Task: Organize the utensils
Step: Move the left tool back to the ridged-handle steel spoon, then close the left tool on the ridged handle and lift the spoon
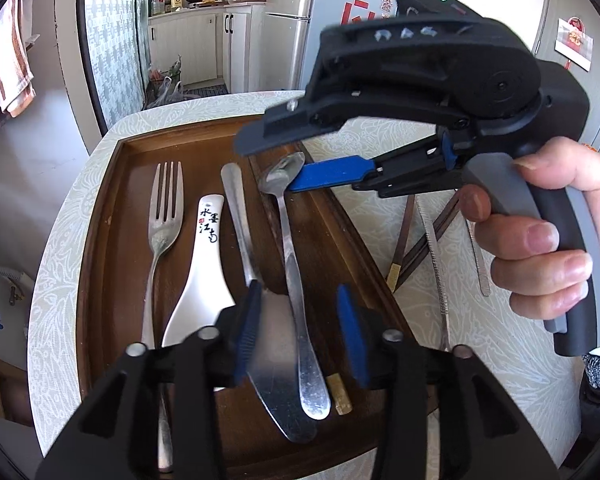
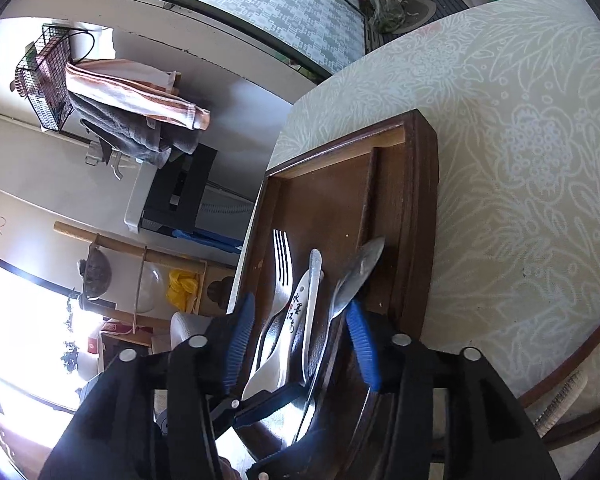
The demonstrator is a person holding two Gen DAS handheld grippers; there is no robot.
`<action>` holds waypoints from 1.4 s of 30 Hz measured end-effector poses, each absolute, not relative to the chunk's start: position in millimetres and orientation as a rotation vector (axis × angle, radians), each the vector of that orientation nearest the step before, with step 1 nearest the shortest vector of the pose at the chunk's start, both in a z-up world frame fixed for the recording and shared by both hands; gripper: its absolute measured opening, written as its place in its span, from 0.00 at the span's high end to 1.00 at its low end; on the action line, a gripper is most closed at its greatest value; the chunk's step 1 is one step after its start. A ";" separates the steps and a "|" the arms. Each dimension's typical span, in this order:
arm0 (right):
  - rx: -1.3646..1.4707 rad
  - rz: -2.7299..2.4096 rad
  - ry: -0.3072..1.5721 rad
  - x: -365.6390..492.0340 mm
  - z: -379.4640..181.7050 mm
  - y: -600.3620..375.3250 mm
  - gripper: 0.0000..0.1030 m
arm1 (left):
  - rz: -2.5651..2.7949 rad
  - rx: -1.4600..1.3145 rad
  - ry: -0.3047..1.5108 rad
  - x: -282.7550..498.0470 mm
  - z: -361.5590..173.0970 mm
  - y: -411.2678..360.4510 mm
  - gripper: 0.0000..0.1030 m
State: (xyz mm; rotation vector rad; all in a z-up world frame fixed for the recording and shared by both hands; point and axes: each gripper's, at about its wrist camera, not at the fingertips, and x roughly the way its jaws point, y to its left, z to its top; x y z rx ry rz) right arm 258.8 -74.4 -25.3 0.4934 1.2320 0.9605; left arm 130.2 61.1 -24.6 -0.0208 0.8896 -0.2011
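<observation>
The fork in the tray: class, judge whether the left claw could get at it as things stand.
Likely yes. The fork lies uncovered, nothing on top; the left claw is open and empty just right of it, beyond the white spoon.

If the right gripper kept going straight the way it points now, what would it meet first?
Probably the metal spoon lying in the wooden tray: its bowl sits just ahead between the open fingers of the right gripper. Depth is uncertain.

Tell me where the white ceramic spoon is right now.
In the left wrist view the white ceramic spoon lies in the wooden tray, between the fork on its left and a steel utensil handle on its right.
</observation>
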 end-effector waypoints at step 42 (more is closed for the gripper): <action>0.374 0.902 1.115 235.5 -24.5 -221.9 0.42 | -0.359 0.111 0.924 137.7 -38.3 -50.1 0.50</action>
